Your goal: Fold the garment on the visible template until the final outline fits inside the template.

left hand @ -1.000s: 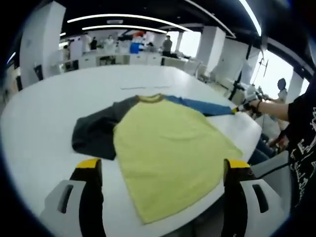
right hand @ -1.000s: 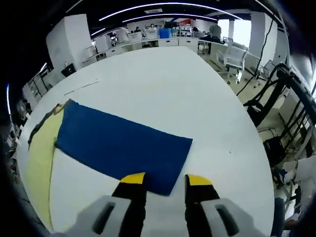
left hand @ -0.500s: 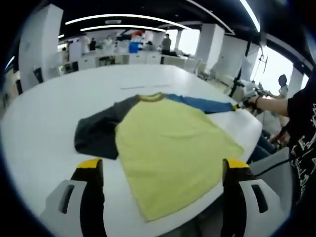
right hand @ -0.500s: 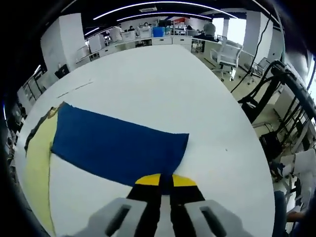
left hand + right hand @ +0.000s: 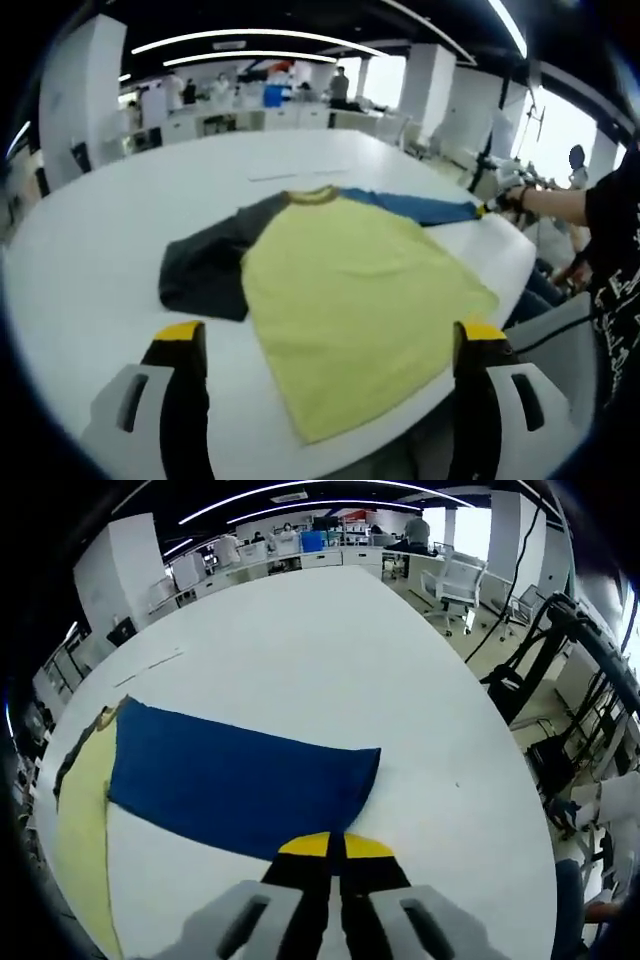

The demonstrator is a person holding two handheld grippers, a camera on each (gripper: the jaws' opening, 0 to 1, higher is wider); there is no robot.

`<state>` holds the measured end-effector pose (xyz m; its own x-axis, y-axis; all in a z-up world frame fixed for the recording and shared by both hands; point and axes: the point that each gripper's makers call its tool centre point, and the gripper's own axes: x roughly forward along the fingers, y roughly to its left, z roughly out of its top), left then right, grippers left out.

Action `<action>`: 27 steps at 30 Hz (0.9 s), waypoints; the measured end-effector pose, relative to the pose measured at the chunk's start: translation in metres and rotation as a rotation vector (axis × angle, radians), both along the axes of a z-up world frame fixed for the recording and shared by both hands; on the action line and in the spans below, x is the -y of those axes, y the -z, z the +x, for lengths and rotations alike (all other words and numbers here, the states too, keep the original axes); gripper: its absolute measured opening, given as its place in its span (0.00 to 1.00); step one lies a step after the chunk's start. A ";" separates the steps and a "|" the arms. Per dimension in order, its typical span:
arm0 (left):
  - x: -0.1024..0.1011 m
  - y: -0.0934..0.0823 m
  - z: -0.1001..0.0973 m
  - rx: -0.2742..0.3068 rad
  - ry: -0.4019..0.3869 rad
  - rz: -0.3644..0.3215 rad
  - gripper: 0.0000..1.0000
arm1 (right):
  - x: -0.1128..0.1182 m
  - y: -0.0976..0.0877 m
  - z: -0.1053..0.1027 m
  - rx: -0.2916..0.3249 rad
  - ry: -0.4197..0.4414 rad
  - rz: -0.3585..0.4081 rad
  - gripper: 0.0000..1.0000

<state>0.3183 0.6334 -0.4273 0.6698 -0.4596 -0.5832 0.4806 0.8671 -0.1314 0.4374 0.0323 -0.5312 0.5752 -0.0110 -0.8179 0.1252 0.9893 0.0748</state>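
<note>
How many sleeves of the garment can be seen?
2: the blue sleeve lies flat, its cuff between the right gripper fingers; the dark grey sleeve lies folded beside the yellow body.

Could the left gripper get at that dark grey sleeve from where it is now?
Probably yes. The left gripper is open, and the dark grey sleeve lies flat on the white table ahead of its left jaw, with nothing between them.

Matt cloth garment (image 5: 355, 290), smooth table (image 5: 90, 280)
</note>
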 end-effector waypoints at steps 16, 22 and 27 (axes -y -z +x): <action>0.004 -0.003 -0.001 0.003 0.018 -0.013 0.99 | -0.027 -0.032 0.011 0.028 -0.073 0.007 0.00; 0.003 -0.005 -0.003 0.010 0.020 -0.005 0.99 | -0.049 -0.044 0.022 0.053 -0.127 0.018 0.00; 0.003 -0.005 -0.004 0.012 0.019 -0.009 0.99 | -0.073 -0.053 0.032 0.069 -0.175 0.030 0.00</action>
<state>0.3142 0.6305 -0.4228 0.6679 -0.4771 -0.5713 0.4983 0.8568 -0.1329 0.4694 0.1048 -0.4786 0.6207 0.1176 -0.7752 -0.0549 0.9928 0.1067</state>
